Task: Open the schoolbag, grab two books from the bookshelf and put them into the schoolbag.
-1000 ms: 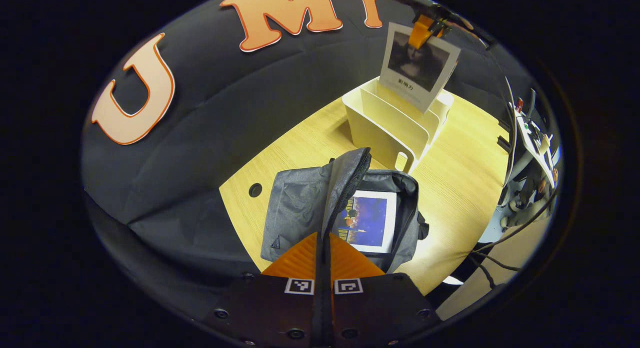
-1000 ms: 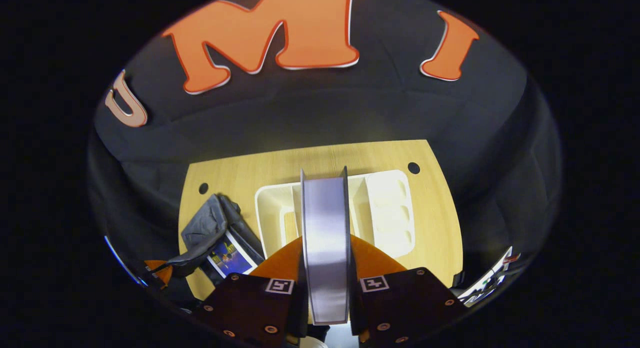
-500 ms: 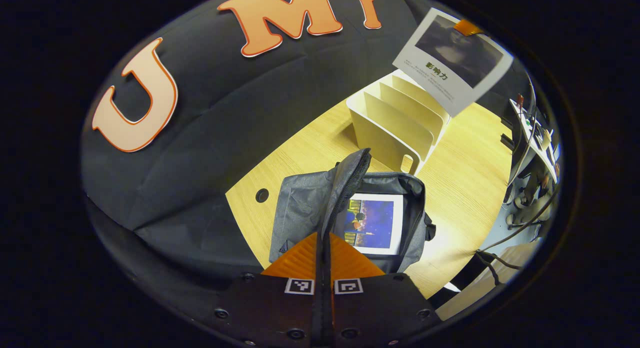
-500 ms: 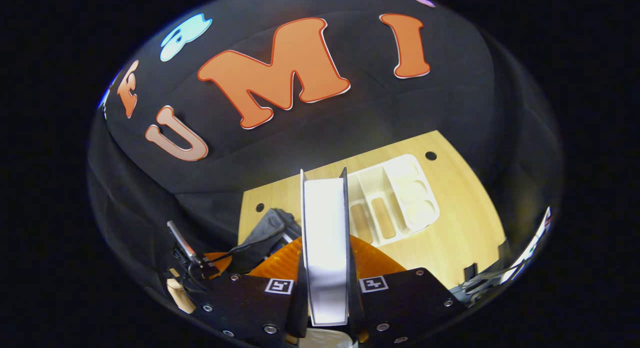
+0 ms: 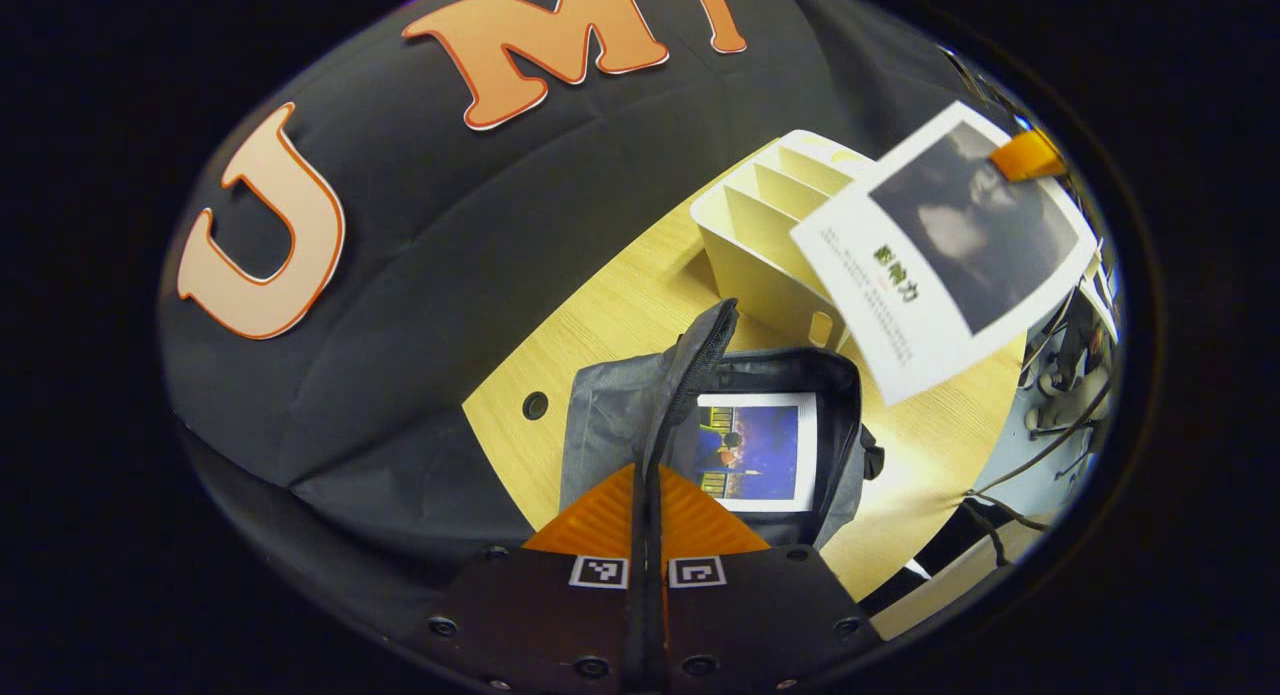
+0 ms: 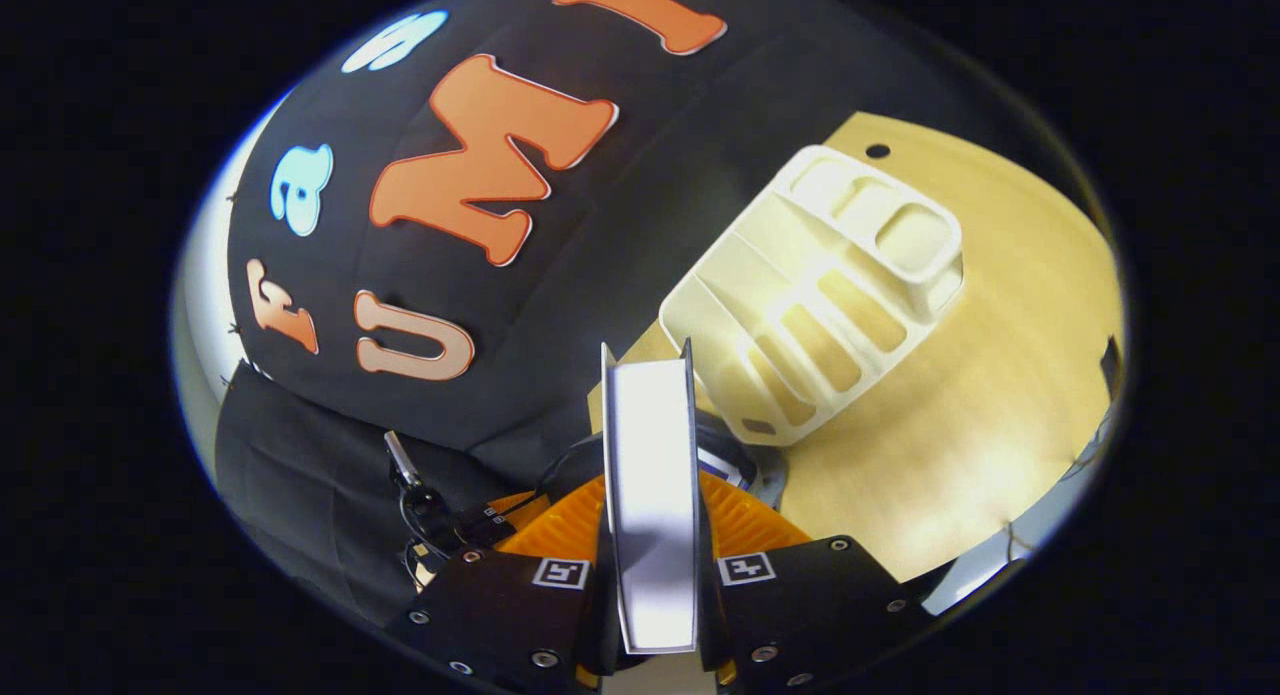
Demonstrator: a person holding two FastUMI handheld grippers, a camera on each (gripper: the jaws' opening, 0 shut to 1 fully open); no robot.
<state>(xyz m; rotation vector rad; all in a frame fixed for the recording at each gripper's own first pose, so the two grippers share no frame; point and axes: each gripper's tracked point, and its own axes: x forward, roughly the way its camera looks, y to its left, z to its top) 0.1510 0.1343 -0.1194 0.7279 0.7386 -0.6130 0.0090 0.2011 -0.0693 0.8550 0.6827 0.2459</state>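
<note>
Grey schoolbag (image 5: 610,425) flap pinched by left claw (image 5: 648,495), right claw (image 6: 650,535) swung second book (image 5: 945,245) nearer

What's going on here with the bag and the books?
A person is packing a bag with two grippers. The left gripper, jaws shut on the flap, holds the bag open on the table; one book already lies inside. The right gripper grips a second book in the air between the shelf and the bag, not yet in.
</note>
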